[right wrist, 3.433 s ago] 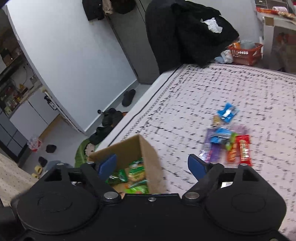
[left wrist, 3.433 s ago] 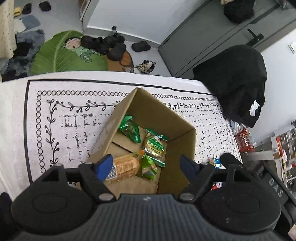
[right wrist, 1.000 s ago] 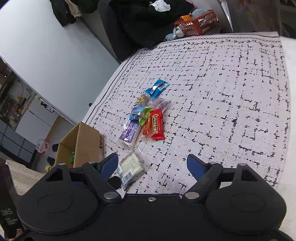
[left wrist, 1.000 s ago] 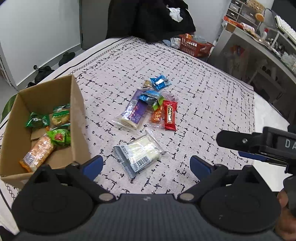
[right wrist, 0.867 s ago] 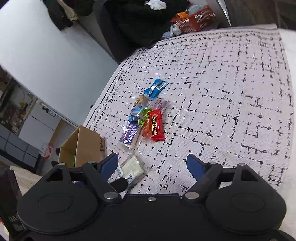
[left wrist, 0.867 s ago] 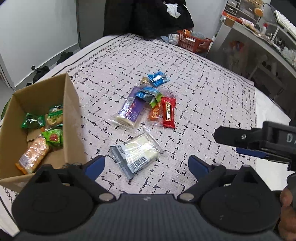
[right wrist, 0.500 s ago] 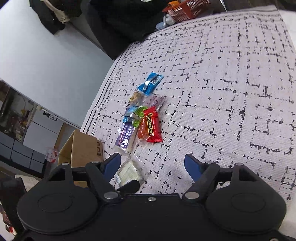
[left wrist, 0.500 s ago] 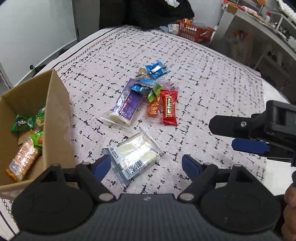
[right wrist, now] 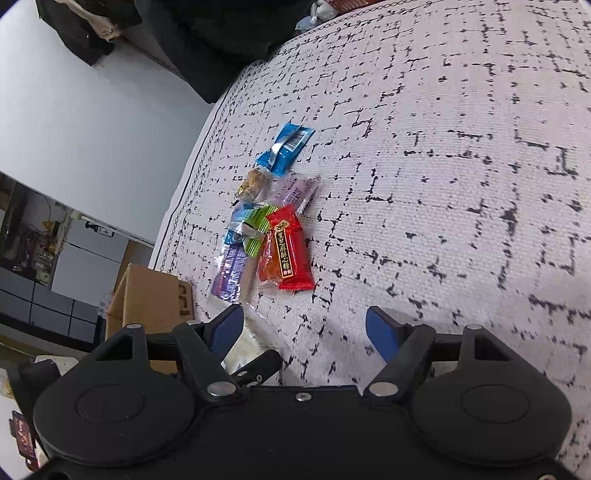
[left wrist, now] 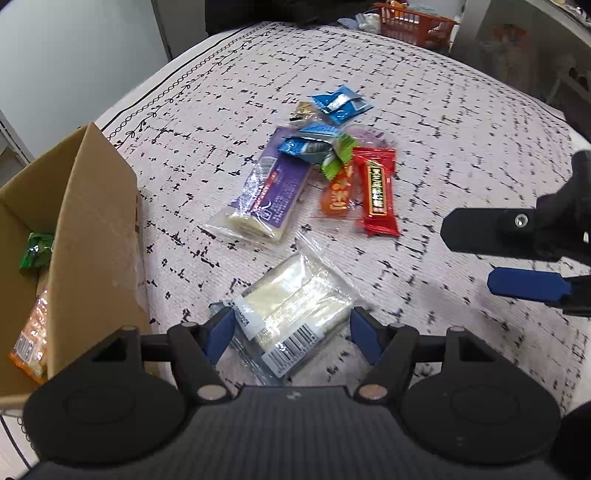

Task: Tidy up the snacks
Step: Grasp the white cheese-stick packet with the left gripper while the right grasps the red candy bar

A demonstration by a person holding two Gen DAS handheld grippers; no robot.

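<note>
A clear packet of white snacks (left wrist: 295, 306) lies on the patterned bed cover (left wrist: 443, 129), between the blue pads of my left gripper (left wrist: 291, 328). Its jaws are closing and the pads stand at the packet's edges, not visibly pressing. Beyond it lies a pile: a purple bar (left wrist: 273, 188), a red packet (left wrist: 376, 188), an orange one (left wrist: 338, 188) and a blue one (left wrist: 340, 103). My right gripper (right wrist: 303, 328) hovers just short of the red packet (right wrist: 290, 251), jaws closing over bare cover. It shows at the right edge as the right gripper (left wrist: 491, 258).
An open cardboard box (left wrist: 92, 221) stands at the left with a green packet (left wrist: 37, 253) and an orange packet (left wrist: 31, 339) inside; it also shows as the box (right wrist: 147, 295). An orange basket (left wrist: 413, 22) and dark clothes sit past the bed's far end.
Both grippers came down closer to the bed. The left jaws narrowed around the clear packet, and the right gripper moved in toward the pile with its jaws slightly narrower.
</note>
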